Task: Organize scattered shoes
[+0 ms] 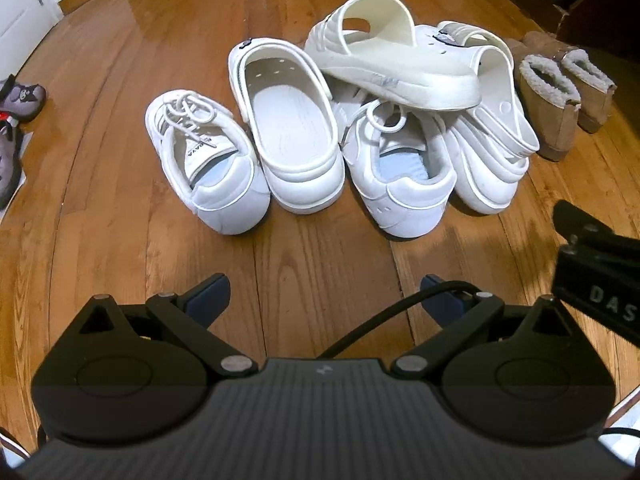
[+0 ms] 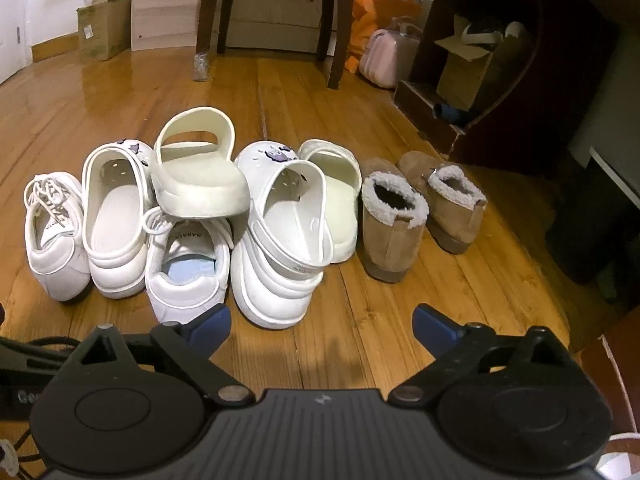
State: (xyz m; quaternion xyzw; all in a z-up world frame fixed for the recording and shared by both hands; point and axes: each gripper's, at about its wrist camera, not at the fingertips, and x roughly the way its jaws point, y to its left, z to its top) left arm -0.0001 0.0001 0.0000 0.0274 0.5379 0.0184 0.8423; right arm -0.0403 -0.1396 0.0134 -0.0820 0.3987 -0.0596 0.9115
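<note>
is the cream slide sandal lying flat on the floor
No, the cream slide sandal rests tilted on top of a white sneaker and the clogs.

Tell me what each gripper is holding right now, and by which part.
Nothing. The left gripper and the right gripper both have open jaws over bare floor, short of the shoes.

The wooden floor (image 2: 360,320) is of glossy varnished planks that reflect the light, and the white clogs (image 1: 294,136) and the cream slide sandal (image 1: 400,68) on it look like smooth moulded plastic or foam, the sandal scuffed along its sole. The white sneakers (image 1: 208,164) seem a smooth leather-like material with cloth laces, while the tan boots (image 2: 394,224) look like matt suede with fluffy grey lining. Both grippers have matt black plastic bodies with small metal pins, and the cardboard box (image 2: 102,28) is dull brown paper.
</note>
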